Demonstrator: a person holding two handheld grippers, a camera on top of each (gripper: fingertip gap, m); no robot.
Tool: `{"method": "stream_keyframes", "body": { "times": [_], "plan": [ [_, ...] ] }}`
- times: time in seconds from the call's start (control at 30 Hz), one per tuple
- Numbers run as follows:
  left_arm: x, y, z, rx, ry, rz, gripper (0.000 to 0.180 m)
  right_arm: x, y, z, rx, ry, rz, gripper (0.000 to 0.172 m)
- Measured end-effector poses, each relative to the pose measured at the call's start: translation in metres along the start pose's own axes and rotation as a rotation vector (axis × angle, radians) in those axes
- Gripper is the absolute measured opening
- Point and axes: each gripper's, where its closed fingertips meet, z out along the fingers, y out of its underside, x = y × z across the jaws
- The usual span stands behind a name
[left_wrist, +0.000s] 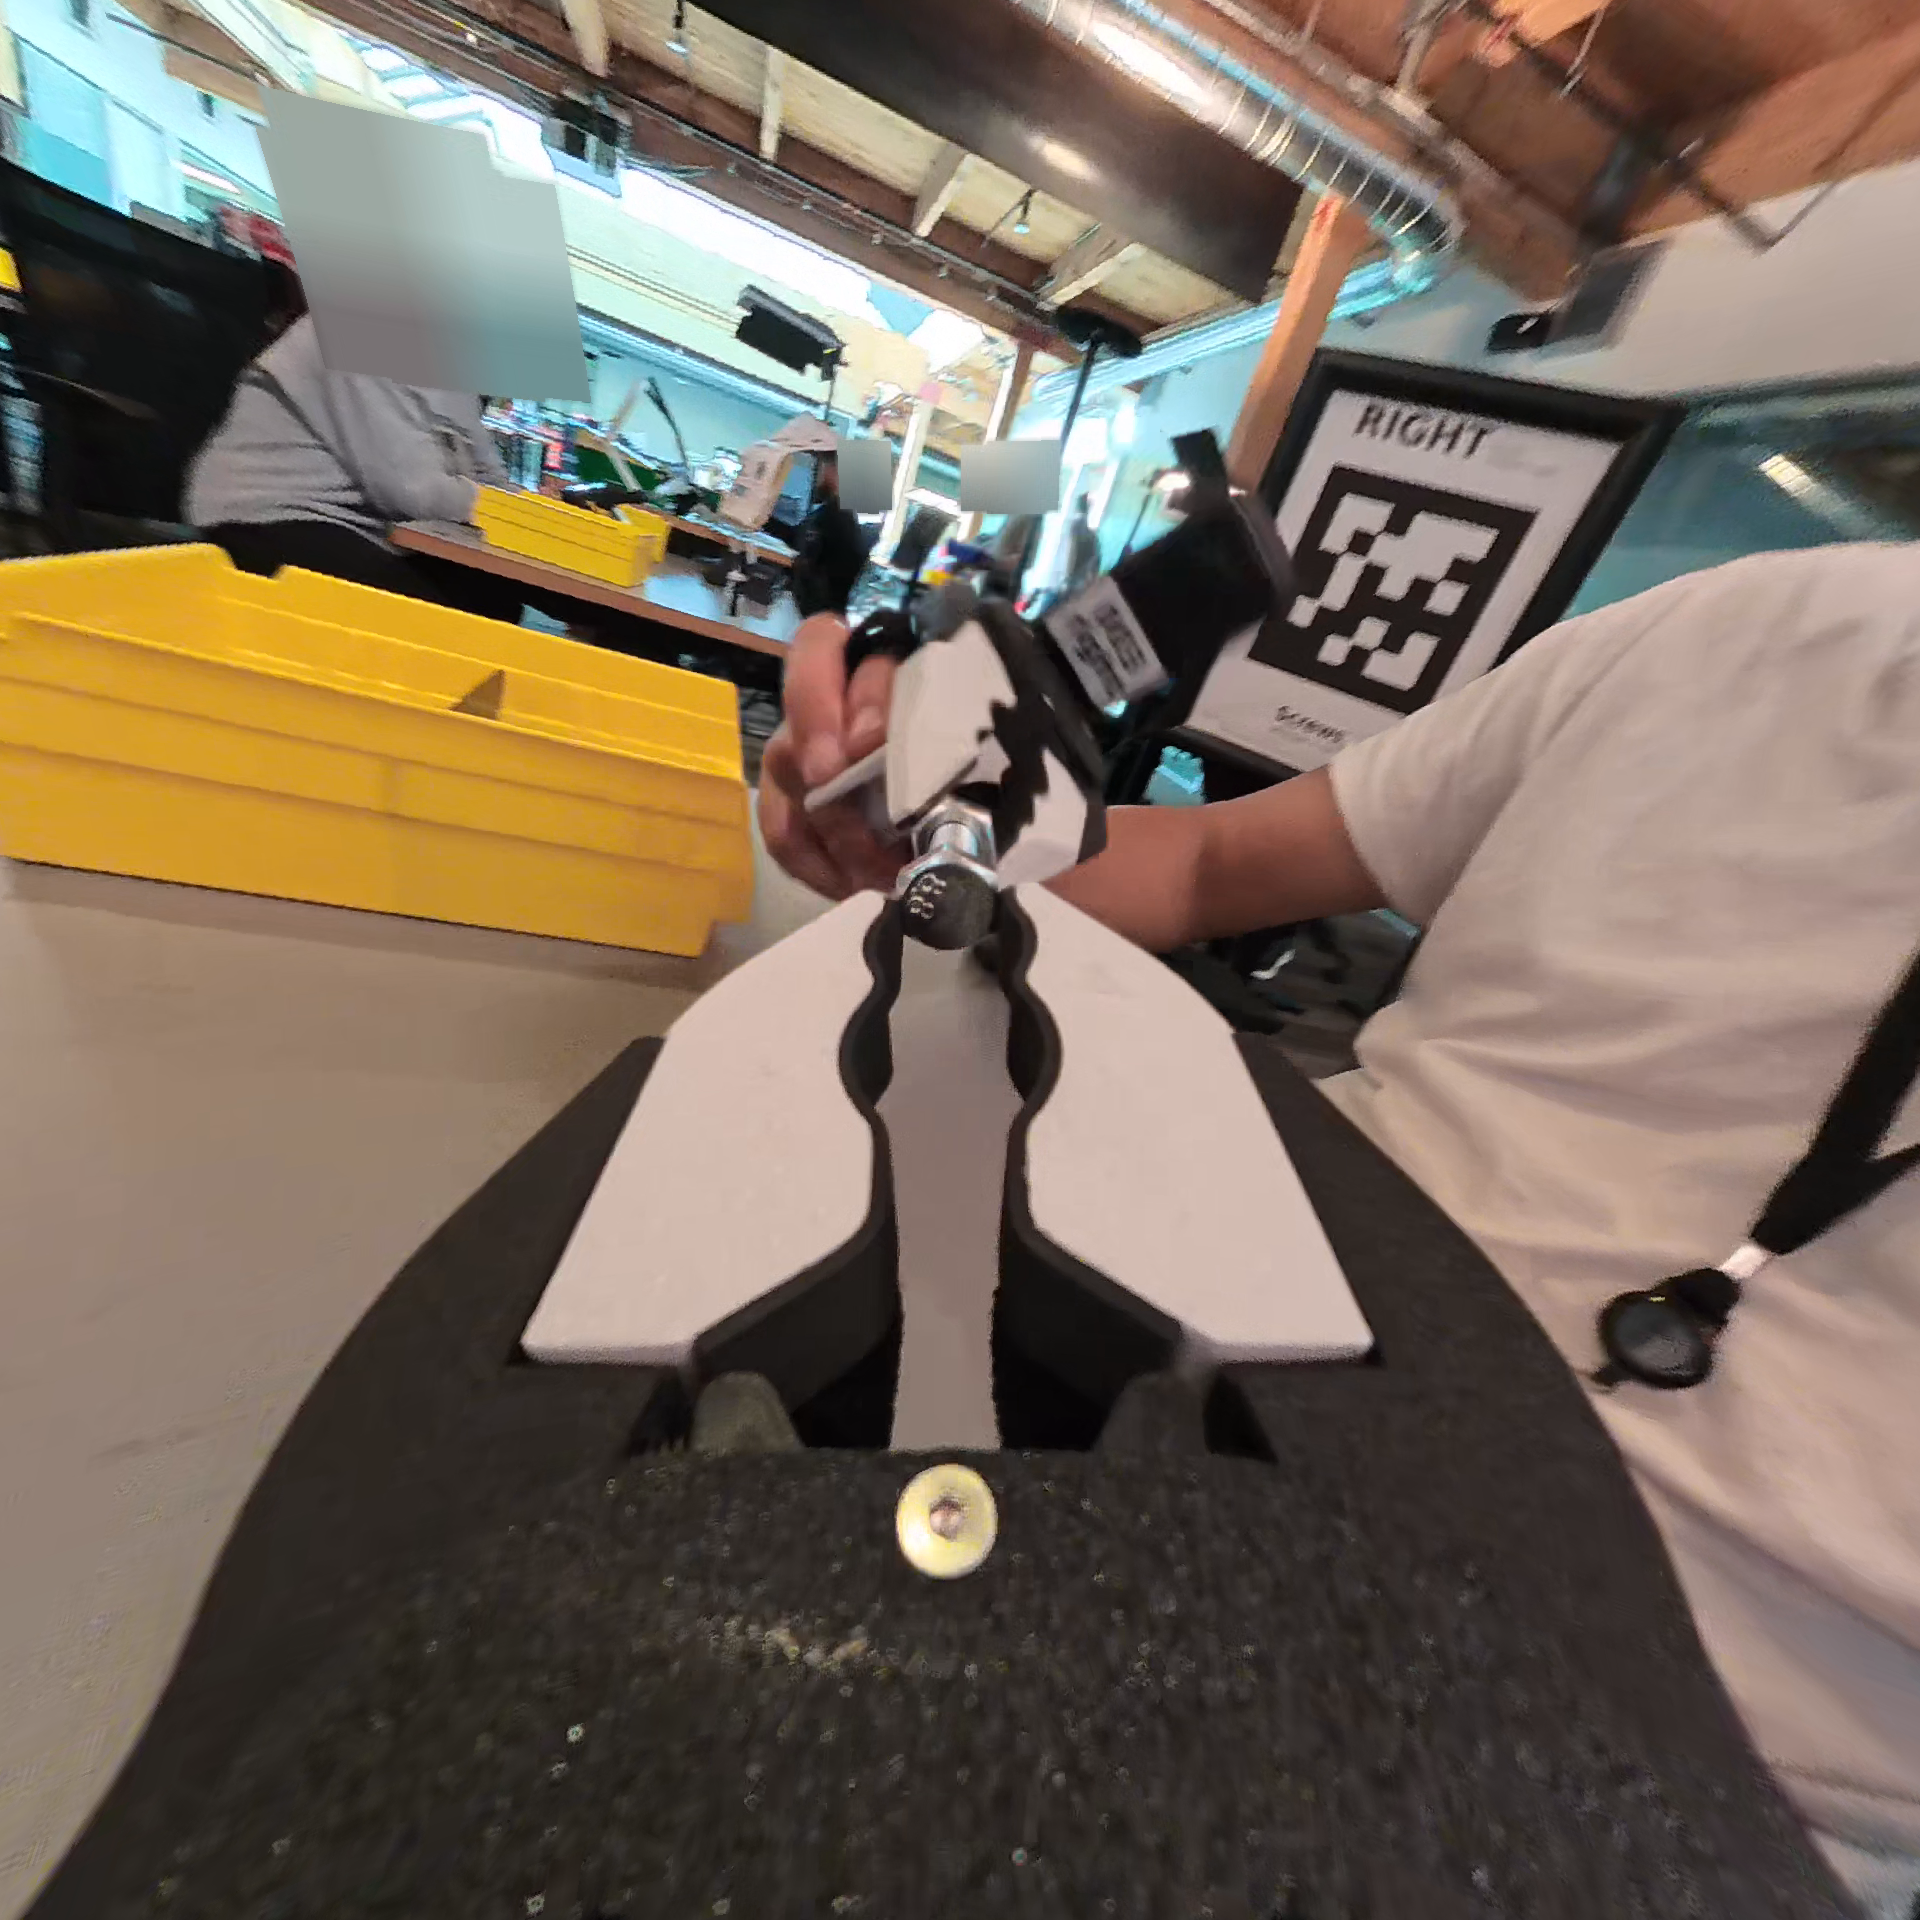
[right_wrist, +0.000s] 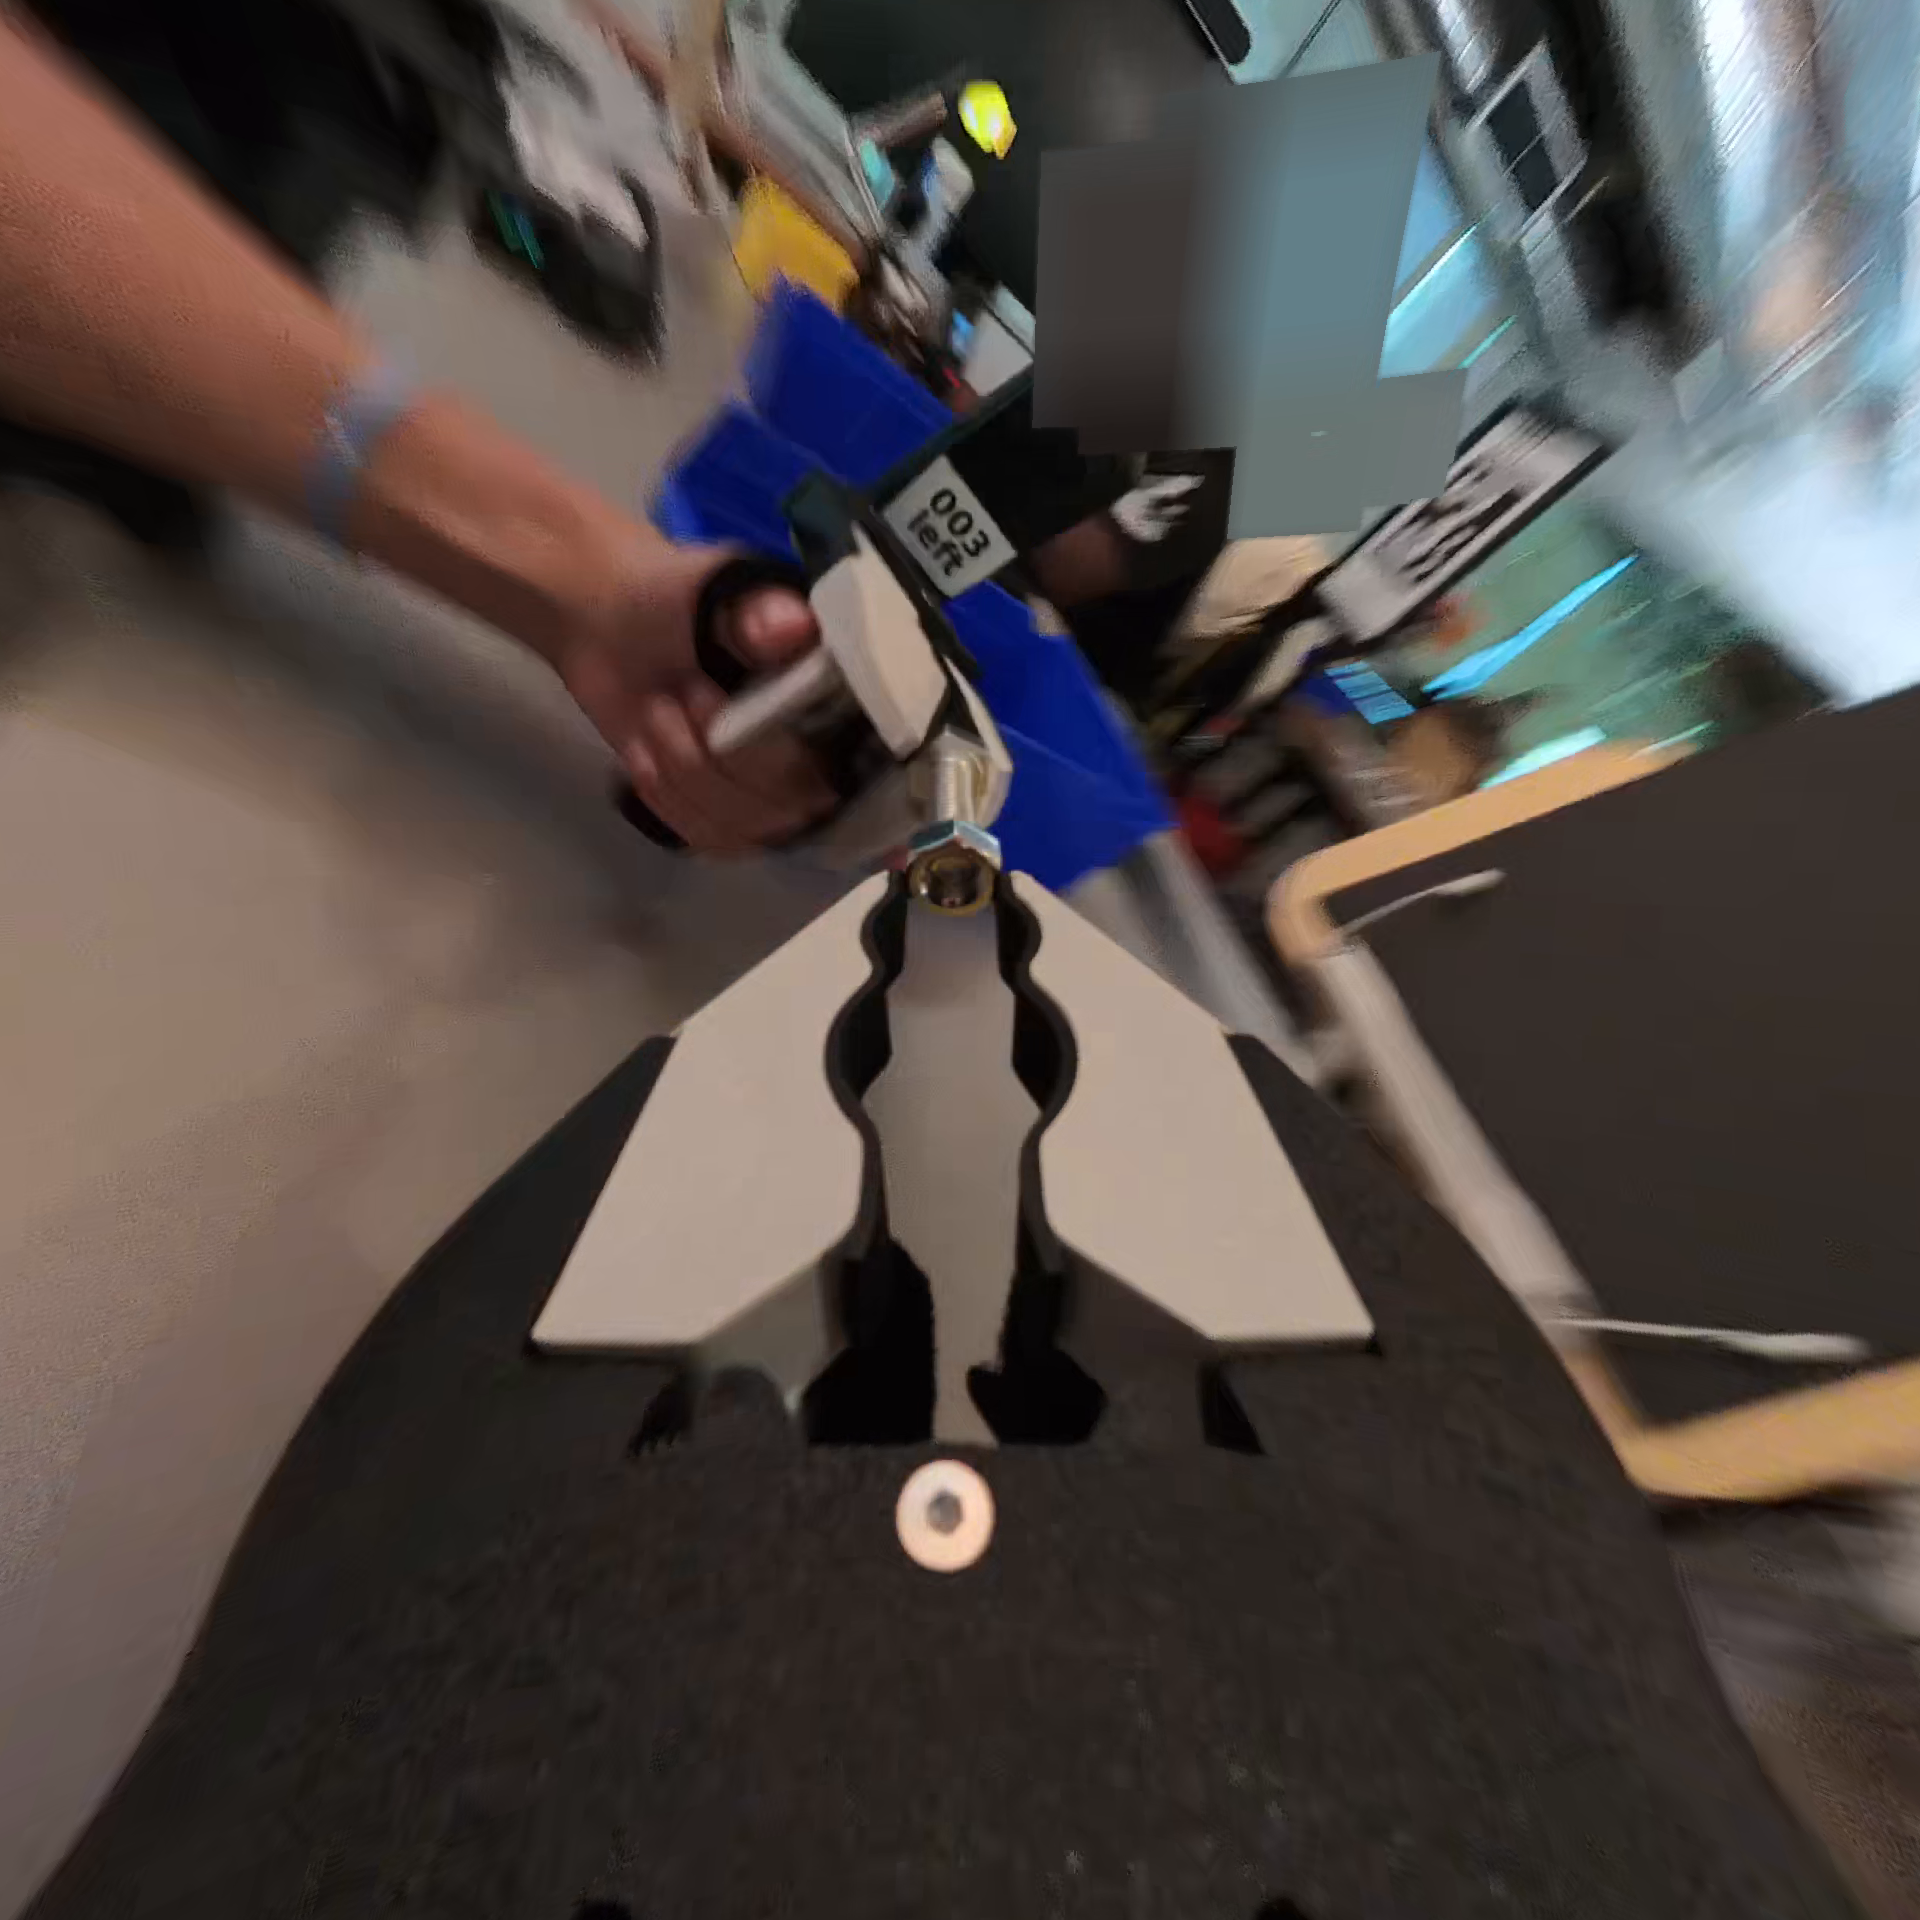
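In the left wrist view my left gripper (left_wrist: 948, 920) is shut on the hexagonal head of a silver bolt (left_wrist: 940, 902), held above the table. The bolt's shaft runs away from me into my right gripper (left_wrist: 971, 805), which meets it tip to tip. In the right wrist view my right gripper (right_wrist: 948, 896) is shut on a silver hex nut (right_wrist: 948, 868) that sits on the bolt's threaded shaft (right_wrist: 945, 792). The left gripper (right_wrist: 954, 758) holds the far end of the bolt there. A hand holds each gripper.
Stacked yellow bins (left_wrist: 364, 748) stand on the beige table (left_wrist: 260, 1143) at the left. A board with a black and white marker (left_wrist: 1403, 561) stands behind. A blue bin (right_wrist: 831, 436) lies beyond the grippers. A dark panel with a tan edge (right_wrist: 1662, 1039) is at the right. Only a small space, under 4 cm, lies between the two pairs of fingers.
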Motion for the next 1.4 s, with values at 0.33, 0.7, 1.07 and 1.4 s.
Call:
{"method": "stream_keyframes", "body": {
  "times": [0.33,0.7,1.07,1.4],
  "plan": [
    [-0.003,0.009,-0.001,-0.033,0.020,-0.095,0.017,-0.003,0.008,-0.002,-0.211,0.372,-1.056,0.017],
    [-0.022,-0.001,-0.014,0.002,-0.159,0.056,0.017,0.015,0.025,0.007,-0.065,0.160,0.083,0.053],
    [-0.031,0.006,-0.011,-0.069,-0.296,0.268,0.017,-0.009,0.038,0.017,0.239,-0.613,1.670,0.037],
    [-0.034,0.013,-0.007,-0.092,-0.275,0.262,0.017,0.000,0.039,0.015,0.266,-0.568,1.667,0.017]
  ]
}}
